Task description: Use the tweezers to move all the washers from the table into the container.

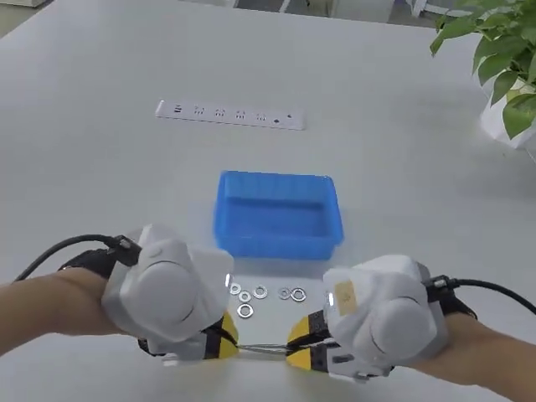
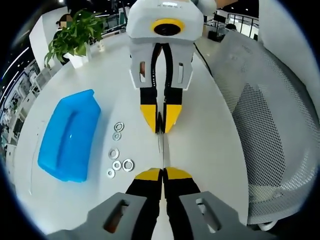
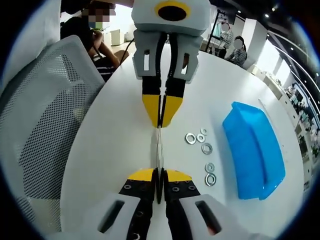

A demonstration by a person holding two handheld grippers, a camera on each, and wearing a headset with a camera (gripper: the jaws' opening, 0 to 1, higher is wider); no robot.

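Note:
Thin metal tweezers [image 1: 264, 346] span the gap between my two grippers, just above the table's near edge. My left gripper [image 1: 228, 339] is shut on one end and my right gripper [image 1: 295, 342] is shut on the other, tips facing each other. In the left gripper view my own jaws [image 2: 162, 174] pinch the tweezers [image 2: 161, 147]. In the right gripper view my jaws [image 3: 159, 175] do the same on the tweezers [image 3: 159, 145]. Several steel washers [image 1: 260, 291] lie loose on the table between the grippers and the blue container [image 1: 276, 213], which looks empty.
A white power strip [image 1: 230, 114] lies beyond the container. A potted plant [image 1: 502, 50] stands at the far right corner. A white mesh chair [image 2: 265, 115] sits beside the table's near edge. Washers [image 2: 116, 165] and the container [image 3: 255, 150] lie to one side of the tweezers.

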